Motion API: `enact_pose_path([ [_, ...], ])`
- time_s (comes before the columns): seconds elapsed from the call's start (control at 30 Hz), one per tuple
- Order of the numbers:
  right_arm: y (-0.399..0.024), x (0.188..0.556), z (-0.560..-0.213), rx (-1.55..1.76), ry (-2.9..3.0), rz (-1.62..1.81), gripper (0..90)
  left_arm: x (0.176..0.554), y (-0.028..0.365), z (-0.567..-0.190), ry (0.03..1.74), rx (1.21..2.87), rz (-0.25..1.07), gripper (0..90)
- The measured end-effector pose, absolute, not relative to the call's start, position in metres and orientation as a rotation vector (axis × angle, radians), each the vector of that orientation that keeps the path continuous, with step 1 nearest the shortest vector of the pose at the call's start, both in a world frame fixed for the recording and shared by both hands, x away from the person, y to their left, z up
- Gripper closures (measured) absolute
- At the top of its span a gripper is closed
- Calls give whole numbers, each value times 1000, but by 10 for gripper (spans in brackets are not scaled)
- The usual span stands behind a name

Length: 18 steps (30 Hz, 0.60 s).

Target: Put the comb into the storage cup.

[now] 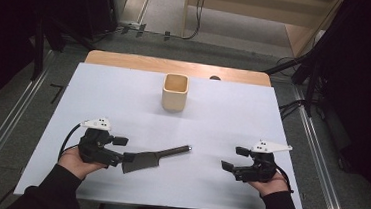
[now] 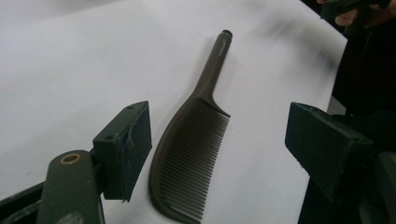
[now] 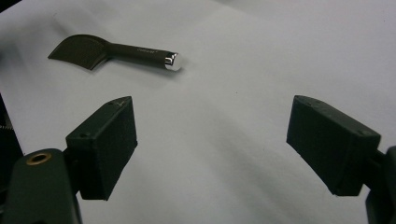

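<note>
Right now your left gripper [image 1: 123, 148] sits at the near left of the white table [image 1: 124, 94], its jaws spread wide and gripping nothing. Between them, in the left gripper view, lies the dark comb [image 2: 191, 149], flat on the white surface with neither pad touching it. One pad stands just beside the comb's curved back; the other is well apart from the teeth. From above, the comb [image 1: 150, 159] rests just right of that gripper, its toothed end nearest your left hand [image 1: 74, 162] and its thin handle pointing right and slightly away from you, toward the middle of the table.

Your right gripper [image 1: 231, 159] is at the near right, well apart from the comb, resting low over bare table. Its jaws are also wide open and empty; in the right gripper view the two black pads frame plain white surface, and the comb [image 3: 98, 50] lies farther off, its handle ending in a shiny tip.

Farther from you, near the middle of the table's far side, stands a small squarish wooden cup [image 1: 175, 91], upright and well away from both grippers and the comb. Your dark sleeves come in from the near edge.
</note>
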State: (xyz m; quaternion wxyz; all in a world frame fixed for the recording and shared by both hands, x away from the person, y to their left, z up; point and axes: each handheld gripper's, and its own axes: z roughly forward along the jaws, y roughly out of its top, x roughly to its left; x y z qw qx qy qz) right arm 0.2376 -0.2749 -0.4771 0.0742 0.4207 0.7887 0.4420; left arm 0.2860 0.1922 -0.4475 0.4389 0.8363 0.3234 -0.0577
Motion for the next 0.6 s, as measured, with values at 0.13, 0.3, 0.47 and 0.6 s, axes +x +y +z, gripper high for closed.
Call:
enact_pose_path([
  [0.13, -276, 237, -476, 1260, 2364, 1328, 144, 283, 187, -447, 780, 2086, -164, 238],
  [0.3, -276, 236, -476, 1259, 2363, 1325, 144, 279, 179, -450, 751, 2140, -190, 251],
  [0.47, -277, 236, -475, 1262, 2359, 1326, 144, 274, 176, -454, 733, 2181, -205, 308],
  [0.6, -277, 235, -475, 1267, 2355, 1324, 144, 273, 178, -459, 736, 2215, -222, 403],
])
